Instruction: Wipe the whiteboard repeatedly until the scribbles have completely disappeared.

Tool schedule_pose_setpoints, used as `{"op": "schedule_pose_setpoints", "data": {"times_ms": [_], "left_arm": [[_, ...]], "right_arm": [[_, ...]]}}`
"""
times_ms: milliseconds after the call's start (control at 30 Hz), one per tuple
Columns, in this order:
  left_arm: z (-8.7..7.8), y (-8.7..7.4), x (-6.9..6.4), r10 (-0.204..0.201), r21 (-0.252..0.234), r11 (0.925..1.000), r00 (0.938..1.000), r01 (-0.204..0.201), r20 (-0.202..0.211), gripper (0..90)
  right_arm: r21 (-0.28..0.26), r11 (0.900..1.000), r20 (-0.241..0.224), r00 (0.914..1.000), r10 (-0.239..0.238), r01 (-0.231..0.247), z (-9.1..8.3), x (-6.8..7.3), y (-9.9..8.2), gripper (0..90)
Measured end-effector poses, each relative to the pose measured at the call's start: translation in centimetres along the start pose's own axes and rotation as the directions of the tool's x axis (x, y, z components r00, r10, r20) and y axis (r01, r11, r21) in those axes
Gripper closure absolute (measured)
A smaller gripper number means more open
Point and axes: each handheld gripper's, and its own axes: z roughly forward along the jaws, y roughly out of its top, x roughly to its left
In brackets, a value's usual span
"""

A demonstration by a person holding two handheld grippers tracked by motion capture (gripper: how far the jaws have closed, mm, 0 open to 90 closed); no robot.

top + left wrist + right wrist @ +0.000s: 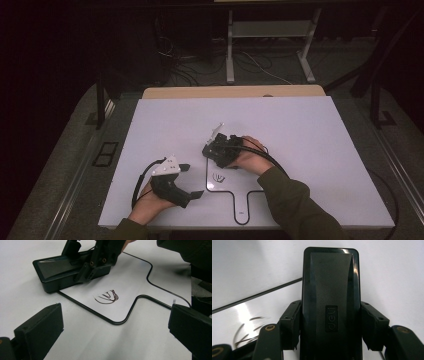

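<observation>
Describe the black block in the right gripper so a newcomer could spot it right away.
On the white table lies a small paddle-shaped whiteboard with a thin black rim. At its far left corner the right gripper clamps the eraser: a flat, black, rounded rectangular block with raised lettering on top, the sole loose object beside the board.

White table point(310, 130): white paddle-shaped board point(240, 185) near front edge; black eraser point(62, 271) on board corner.
</observation>
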Motion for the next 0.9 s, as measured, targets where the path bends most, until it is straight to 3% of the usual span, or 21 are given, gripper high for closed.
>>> {"op": "schedule_pose_setpoints", "data": {"times_ms": [200, 433, 500, 633, 900], "left_arm": [[0.0, 0.0, -0.1, 0.002, 0.000, 1.0000, 1.0000, -0.002, -0.001, 0.0], [0.1, 0.0, -0.1, -0.007, -0.003, 1.0000, 1.0000, 0.007, -0.001, 0.0], [0.0, 0.0, -0.1, -0.006, -0.003, 1.0000, 1.0000, 0.006, -0.003, 0.0], [0.0, 0.0, 0.0, -0.002, -0.003, 1.0000, 1.0000, 0.002, -0.002, 0.0], [0.0, 0.0, -0.1, -0.003, -0.003, 1.0000, 1.0000, 0.003, -0.003, 0.0]], "right_arm": [[-0.016, 0.9982, -0.073, 0.9956, -0.060, 0.059, -0.6, 2.4, -0.2, 38.8], [-0.030, 0.9972, -0.138, 0.9879, -0.071, 0.068, -1.2, 3.7, -1.0, 38.8], [-0.034, 0.9970, -0.133, 0.9884, -0.073, 0.069, -1.4, 4.0, -1.2, 38.8], [-0.031, 0.9967, -0.131, 0.9883, -0.078, 0.075, -1.6, 3.8, -1.5, 38.8], [-0.018, 0.9997, -0.070, 0.9975, -0.016, 0.015, -1.2, 1.5, -1.9, 38.8]]}}
